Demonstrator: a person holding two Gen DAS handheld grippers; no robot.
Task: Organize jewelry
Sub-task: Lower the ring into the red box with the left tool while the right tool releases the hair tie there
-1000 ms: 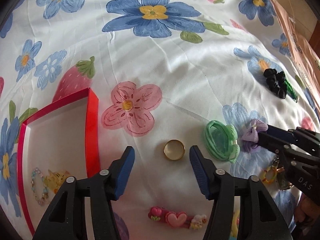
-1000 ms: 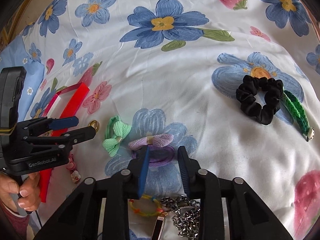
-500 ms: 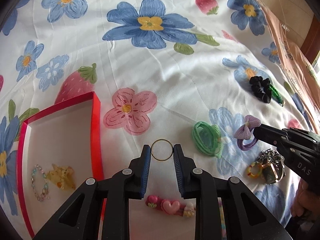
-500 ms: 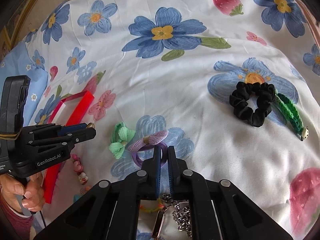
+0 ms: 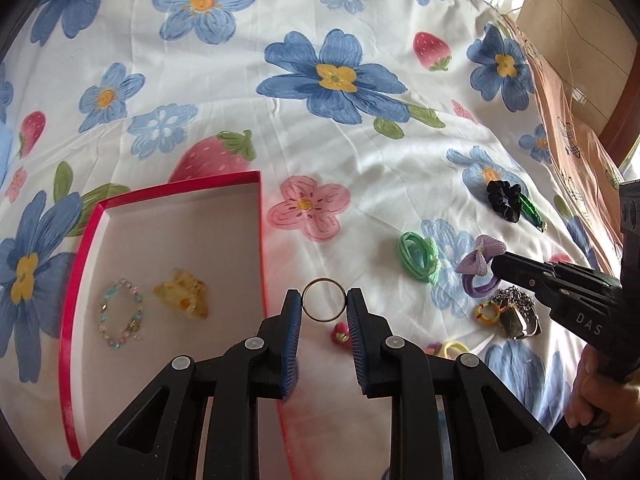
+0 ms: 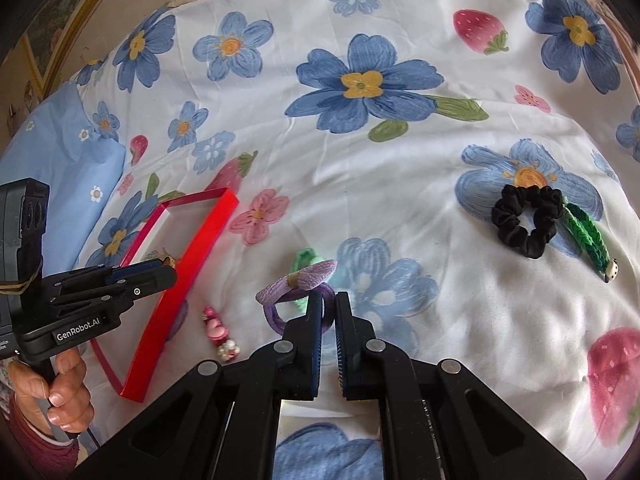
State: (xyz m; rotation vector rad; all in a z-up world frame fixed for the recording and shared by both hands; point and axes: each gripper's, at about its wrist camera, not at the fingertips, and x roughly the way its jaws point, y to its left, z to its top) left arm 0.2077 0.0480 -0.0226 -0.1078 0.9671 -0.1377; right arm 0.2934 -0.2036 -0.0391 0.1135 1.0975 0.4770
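Two pieces are in my grip at once, so I judge this the carrying step: each goes to the red box point(image 5: 260, 240) on the bed point(image 5: 360, 160). At the far left, inside the box, a bead bracelet point(image 5: 120, 314) and a yellow clip point(image 5: 182, 294) already lie side by side. My left tongs point(image 5: 323, 306) are clenched on the gold ring point(image 5: 323, 300), one pad on each side of the band, held just beside the box's right wall. Next I should swing it left over the wall and open only once it sits above the white floor; it is thin and slick and could slip or roll. Right of it, a green hair tie point(image 5: 418, 256) lies on the bed. My right tongs point(image 6: 328, 312) are nearly shut, pinching the elastic of the purple bow tie point(image 6: 296, 280); that one must then cross to the box too. Farther right, a black scrunchie point(image 6: 526, 220) touches a green braid point(image 6: 586, 232).
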